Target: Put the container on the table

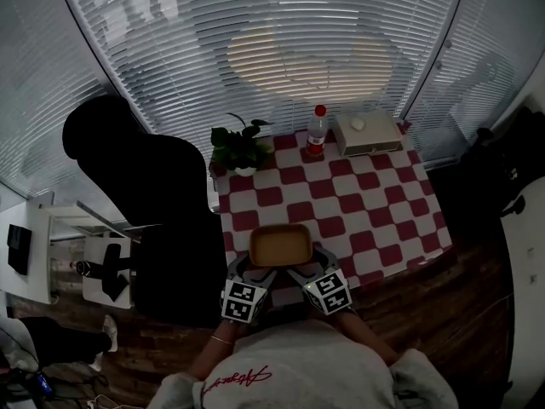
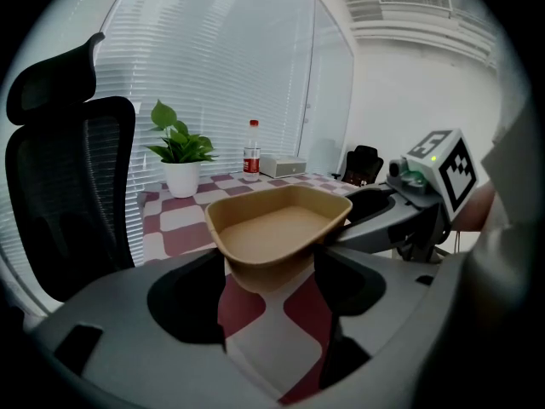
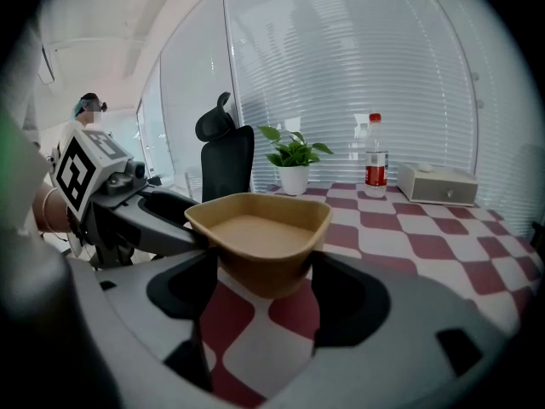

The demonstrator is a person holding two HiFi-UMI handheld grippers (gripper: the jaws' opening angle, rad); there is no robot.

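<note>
While held over the checkered table's (image 1: 366, 203) near edge in the head view, the tan container (image 1: 280, 244) looks level. Left gripper view: the left gripper (image 2: 272, 267) clamps one corner. Right gripper view: the right gripper (image 3: 262, 271) clamps another; lower both evenly.

The head view looks steeply down onto the container (image 1: 280, 245). Both gripper views sit low, right behind it, facing past it across the checked surface (image 1: 375, 203); all three share it.
</note>
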